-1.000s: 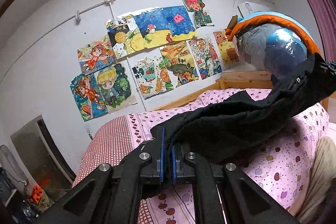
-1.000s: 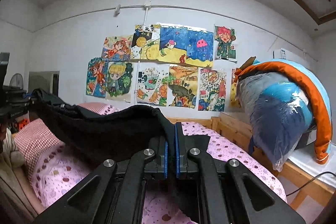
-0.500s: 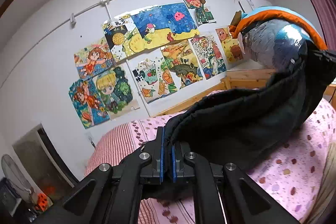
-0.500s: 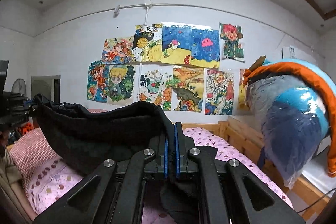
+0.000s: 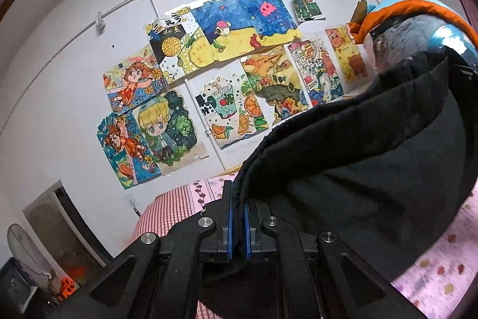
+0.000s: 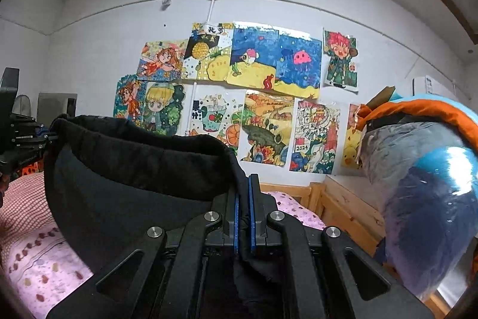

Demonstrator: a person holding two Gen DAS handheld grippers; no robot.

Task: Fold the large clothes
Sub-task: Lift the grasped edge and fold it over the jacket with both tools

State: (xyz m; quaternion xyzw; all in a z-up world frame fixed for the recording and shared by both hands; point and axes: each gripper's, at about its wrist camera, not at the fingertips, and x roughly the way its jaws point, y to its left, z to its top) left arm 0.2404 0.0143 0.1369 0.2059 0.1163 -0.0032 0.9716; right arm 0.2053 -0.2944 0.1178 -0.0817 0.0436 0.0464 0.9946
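A large black garment (image 5: 358, 169) hangs stretched between my two grippers, lifted above the bed. My left gripper (image 5: 237, 221) is shut on one top corner of it. My right gripper (image 6: 244, 221) is shut on the other corner of the garment (image 6: 134, 178). The cloth sags in a curve between them and its lower part drops out of sight behind the gripper bodies. The left gripper also shows at the left edge of the right wrist view (image 6: 21, 139), holding the far corner.
Below lies a bed with a pink dotted sheet (image 6: 38, 268) and a red checked cover (image 5: 170, 208). A wooden bed frame (image 6: 337, 205) stands to the right, with a bagged blue and orange bundle (image 6: 427, 199) on it. Drawings cover the white wall (image 6: 239, 73).
Both grippers have risen with the black garment, lifting it clear of the bed. Less of the bed shows and more of the wall. Both stayed shut.
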